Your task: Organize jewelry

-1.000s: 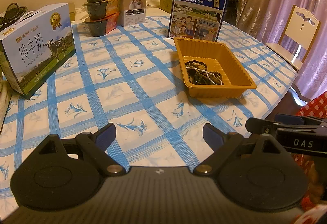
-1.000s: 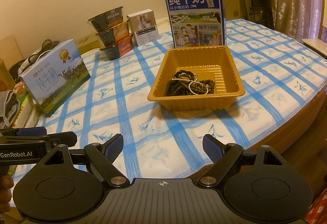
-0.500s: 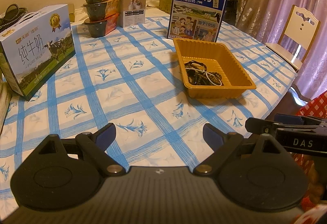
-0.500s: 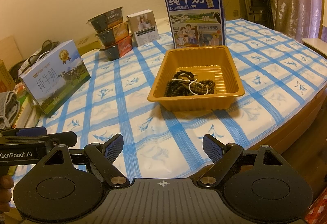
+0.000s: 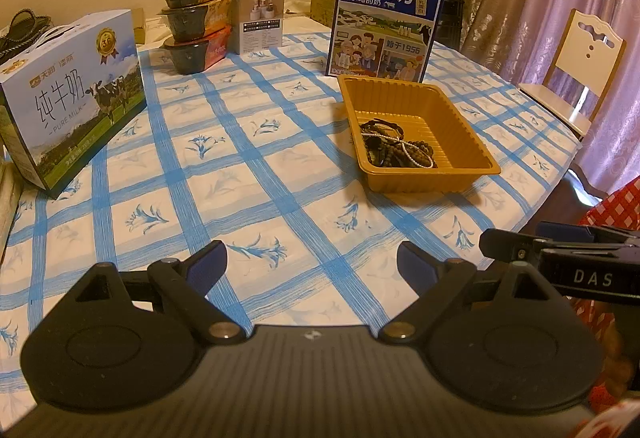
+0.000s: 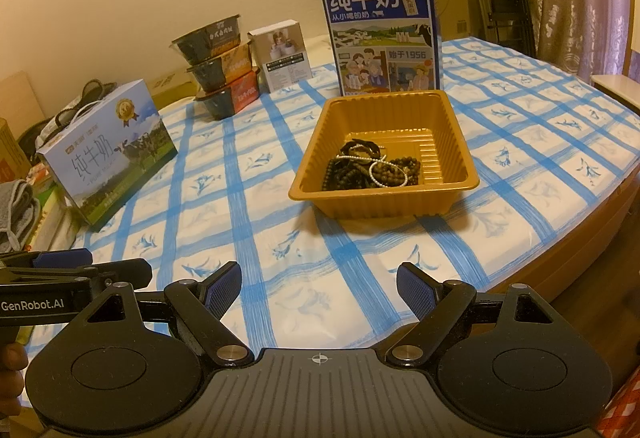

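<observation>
Two hand-held grippers hover at the near edge of a table (image 6: 248, 258) covered in a blue-checked cloth. The left gripper (image 5: 312, 264) has its jaws spread wide, nothing between its blue pads, only bare cloth beneath. The right gripper (image 6: 319, 284) also stands wide apart and empty, over the cloth close to where the table's rim curves away.

The landmark is an orange plastic tray (image 6: 460, 142), sitting flat on the cloth well ahead of both grippers. Inside it, heaped toward its near-left corner, lies the jewelry (image 6: 372, 168): dark beaded bracelets tangled with a thin string of pale beads. The rest of the tray floor is bare.

Just behind the tray stands a blue milk carton box (image 6: 380, 34), upright, close to or touching the tray's far rim; the frames do not settle which. Far to the tray's left rests a pale milk gift box (image 6: 108, 154), and behind-left a stack of three food bowls (image 6: 220, 66) beside a small white box (image 6: 282, 54).

Between the tray and the grippers the cloth lies open. To the tray's right the table edge (image 6: 592, 206) drops off, with a white chair (image 5: 580, 66) beyond it.
</observation>
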### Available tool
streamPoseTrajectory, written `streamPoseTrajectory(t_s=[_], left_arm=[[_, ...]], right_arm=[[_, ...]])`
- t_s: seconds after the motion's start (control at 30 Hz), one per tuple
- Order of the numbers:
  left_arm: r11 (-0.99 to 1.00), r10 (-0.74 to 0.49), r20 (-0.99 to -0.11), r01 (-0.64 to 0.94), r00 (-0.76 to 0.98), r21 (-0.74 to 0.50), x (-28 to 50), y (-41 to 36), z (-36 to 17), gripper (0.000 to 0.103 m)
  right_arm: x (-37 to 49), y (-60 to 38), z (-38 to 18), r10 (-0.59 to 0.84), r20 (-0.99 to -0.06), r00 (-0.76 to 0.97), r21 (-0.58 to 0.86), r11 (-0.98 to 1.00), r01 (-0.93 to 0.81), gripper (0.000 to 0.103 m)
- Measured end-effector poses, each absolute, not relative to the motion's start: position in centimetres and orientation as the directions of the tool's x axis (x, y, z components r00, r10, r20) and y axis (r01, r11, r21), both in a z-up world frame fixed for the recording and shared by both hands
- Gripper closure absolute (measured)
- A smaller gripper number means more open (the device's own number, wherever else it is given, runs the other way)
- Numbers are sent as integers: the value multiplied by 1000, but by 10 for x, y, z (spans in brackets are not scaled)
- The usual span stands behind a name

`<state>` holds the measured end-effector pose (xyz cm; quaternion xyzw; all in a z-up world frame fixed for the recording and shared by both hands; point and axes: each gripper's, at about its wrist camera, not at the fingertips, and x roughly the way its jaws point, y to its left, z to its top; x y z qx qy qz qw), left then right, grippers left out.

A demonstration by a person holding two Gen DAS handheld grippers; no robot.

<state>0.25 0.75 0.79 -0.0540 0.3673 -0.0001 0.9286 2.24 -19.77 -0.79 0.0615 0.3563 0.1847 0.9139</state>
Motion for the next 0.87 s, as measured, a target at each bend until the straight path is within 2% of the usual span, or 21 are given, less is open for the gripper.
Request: streamPoseTrajectory(t_s=[0.87], left_arm=[[995, -35, -679, -40, 734, -94, 5, 6, 10, 12]], right_arm=[[27, -196, -3, 383, -625, 680, 249, 924, -291, 19]])
